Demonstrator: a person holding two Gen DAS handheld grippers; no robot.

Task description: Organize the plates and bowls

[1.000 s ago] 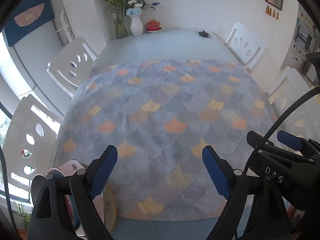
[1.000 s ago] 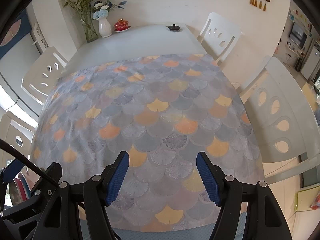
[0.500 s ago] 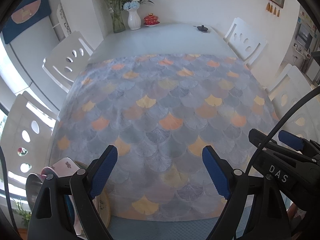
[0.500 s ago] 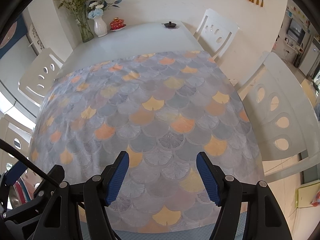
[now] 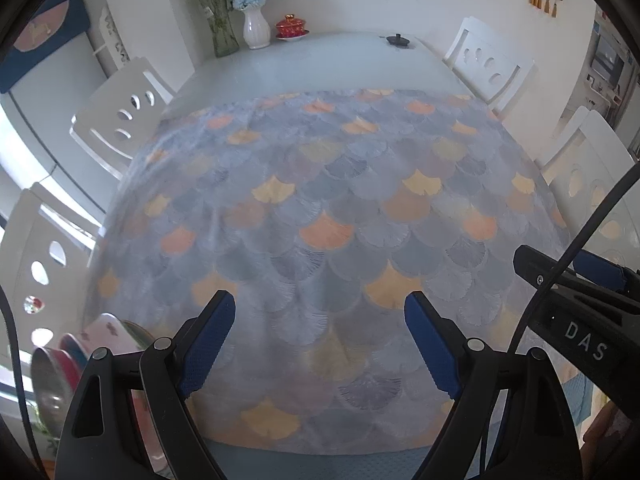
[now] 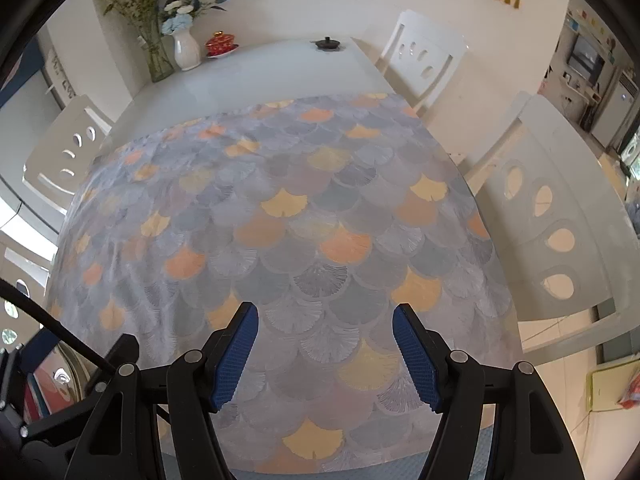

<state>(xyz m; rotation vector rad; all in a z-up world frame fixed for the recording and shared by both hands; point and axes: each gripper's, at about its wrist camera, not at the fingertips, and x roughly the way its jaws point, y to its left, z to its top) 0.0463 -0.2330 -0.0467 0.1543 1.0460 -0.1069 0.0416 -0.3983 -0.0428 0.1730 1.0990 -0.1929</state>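
Note:
Several plates and bowls (image 5: 80, 360) stand on edge at the table's near left corner, half hidden behind my left gripper's arm; a pink patterned plate (image 5: 106, 330) and a metal bowl (image 5: 48, 384) show. The same stack shows at the lower left of the right wrist view (image 6: 56, 380). My left gripper (image 5: 320, 344) is open and empty above the near edge of the tablecloth (image 5: 328, 220). My right gripper (image 6: 326, 354) is open and empty just to its right, and it also shows in the left wrist view (image 5: 580, 280).
White chairs stand on both sides of the table (image 5: 120, 120) (image 6: 560, 220). At the far end are a glass vase (image 5: 222, 32), a white vase (image 5: 256, 30), a red lidded cup (image 5: 291, 26) and a small black lid (image 5: 398, 40).
Both grippers have risen and tilted, so the table sits lower in the views. The stack of plates and bowls shows more fully at the lower left. Both stay open.

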